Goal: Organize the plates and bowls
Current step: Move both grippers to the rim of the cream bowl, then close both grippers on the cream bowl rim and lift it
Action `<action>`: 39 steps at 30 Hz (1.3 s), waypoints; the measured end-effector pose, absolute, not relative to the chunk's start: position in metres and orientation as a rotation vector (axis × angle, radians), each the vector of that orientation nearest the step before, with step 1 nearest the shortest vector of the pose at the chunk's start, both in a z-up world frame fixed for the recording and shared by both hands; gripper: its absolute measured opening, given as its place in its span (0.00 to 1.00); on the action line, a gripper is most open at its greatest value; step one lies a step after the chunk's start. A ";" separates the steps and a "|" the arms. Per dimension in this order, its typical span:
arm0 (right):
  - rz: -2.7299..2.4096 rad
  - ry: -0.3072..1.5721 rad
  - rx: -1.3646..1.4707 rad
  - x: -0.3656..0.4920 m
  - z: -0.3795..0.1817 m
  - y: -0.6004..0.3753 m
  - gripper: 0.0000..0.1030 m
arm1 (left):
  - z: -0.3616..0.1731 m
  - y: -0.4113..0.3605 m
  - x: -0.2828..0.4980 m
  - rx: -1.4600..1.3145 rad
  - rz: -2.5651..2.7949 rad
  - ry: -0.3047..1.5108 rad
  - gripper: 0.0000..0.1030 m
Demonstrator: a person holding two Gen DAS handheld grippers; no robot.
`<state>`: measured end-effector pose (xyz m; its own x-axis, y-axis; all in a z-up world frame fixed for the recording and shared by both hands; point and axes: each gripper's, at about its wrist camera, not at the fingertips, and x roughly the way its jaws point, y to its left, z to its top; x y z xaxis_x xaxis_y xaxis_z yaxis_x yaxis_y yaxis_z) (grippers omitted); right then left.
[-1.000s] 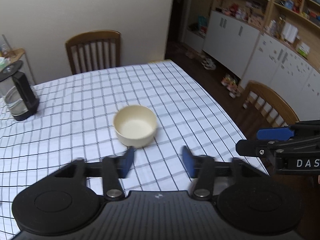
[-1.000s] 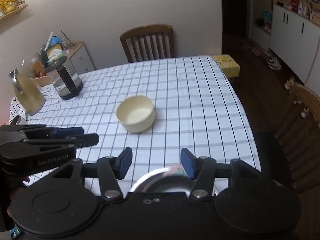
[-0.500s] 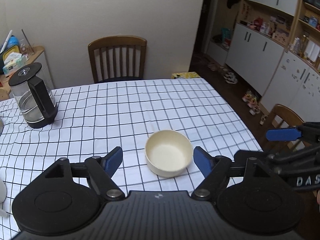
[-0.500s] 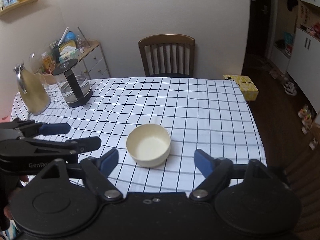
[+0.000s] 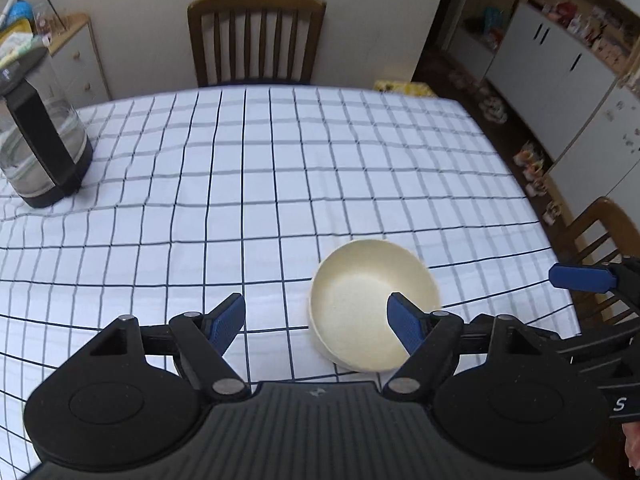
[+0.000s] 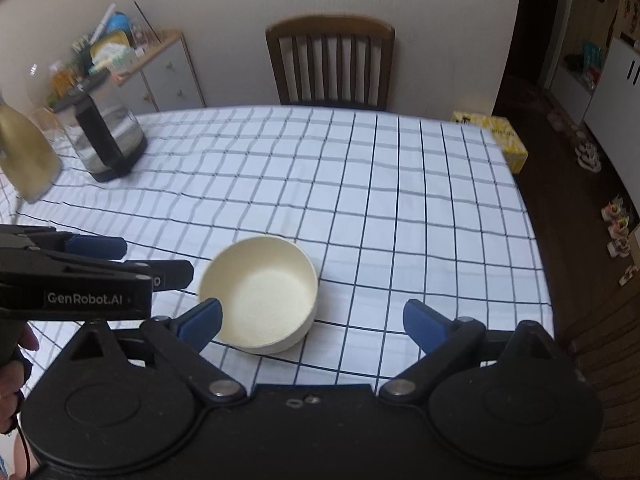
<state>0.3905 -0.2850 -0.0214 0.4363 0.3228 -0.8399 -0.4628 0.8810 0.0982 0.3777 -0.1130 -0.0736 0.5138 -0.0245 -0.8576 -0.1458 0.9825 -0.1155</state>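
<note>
A cream bowl (image 5: 372, 304) (image 6: 260, 300) stands upright and empty on the checked tablecloth (image 5: 240, 184) near the table's front. My left gripper (image 5: 316, 320) hovers over it, open, its right blue pad in front of the bowl's inside and its left pad over bare cloth. My right gripper (image 6: 313, 320) is open with its jaws opening wider; its left pad overlaps the bowl's near-left rim, and nothing is gripped. In the right wrist view the left gripper (image 6: 152, 260) reaches in from the left beside the bowl.
A glass kettle (image 5: 40, 140) (image 6: 108, 136) stands at the table's far left, with a gold jug (image 6: 24, 152) beside it. A wooden chair (image 6: 330, 64) faces the far edge and another (image 5: 600, 232) the right edge. A yellow box (image 6: 496, 140) lies beyond the far right corner.
Both grippers have opened wider and swung so that the bowl now lies close in front of their fingers. The metal bowl under the right gripper a second ago is out of view.
</note>
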 end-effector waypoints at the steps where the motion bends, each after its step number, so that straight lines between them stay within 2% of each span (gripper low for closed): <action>1: 0.488 1.018 -0.156 0.395 -0.027 -0.284 0.95 | -0.079 -0.112 0.383 -0.183 0.080 1.041 0.75; 9: 0.478 1.112 -0.118 0.424 -0.064 -0.280 0.88 | -0.117 -0.111 0.413 -0.167 0.102 1.098 0.75; 14: 0.466 1.173 -0.084 0.439 -0.082 -0.282 0.75 | -0.131 -0.118 0.422 -0.134 0.100 1.110 0.72; 16: 0.462 1.179 -0.082 0.442 -0.086 -0.281 0.71 | -0.136 -0.120 0.425 -0.141 0.088 1.124 0.59; 18: 0.464 1.181 -0.081 0.445 -0.088 -0.281 0.68 | -0.140 -0.121 0.427 -0.143 0.090 1.132 0.51; 20: 0.469 1.183 -0.079 0.446 -0.090 -0.280 0.61 | -0.142 -0.121 0.427 -0.144 0.089 1.134 0.42; 21: 0.470 1.184 -0.081 0.447 -0.091 -0.280 0.55 | -0.144 -0.120 0.427 -0.148 0.090 1.135 0.37; 24: 0.474 1.185 -0.089 0.448 -0.093 -0.278 0.43 | -0.146 -0.119 0.426 -0.149 0.099 1.145 0.30; 26: 0.479 1.185 -0.098 0.448 -0.094 -0.276 0.38 | -0.148 -0.120 0.425 -0.138 0.099 1.147 0.23; 27: 0.484 1.184 -0.095 0.448 -0.094 -0.276 0.34 | -0.148 -0.120 0.425 -0.133 0.101 1.148 0.16; 29: 0.492 1.179 -0.100 0.446 -0.093 -0.273 0.27 | -0.150 -0.122 0.423 -0.129 0.101 1.150 0.13; 31: 0.500 1.177 -0.105 0.444 -0.092 -0.270 0.12 | -0.150 -0.124 0.420 -0.126 0.095 1.150 0.08; 32: 0.507 1.179 -0.103 0.443 -0.091 -0.269 0.09 | -0.149 -0.126 0.418 -0.118 0.094 1.151 0.07; 39: 0.494 1.161 -0.105 0.436 -0.085 -0.266 0.05 | -0.139 -0.144 0.400 -0.080 0.090 1.137 0.03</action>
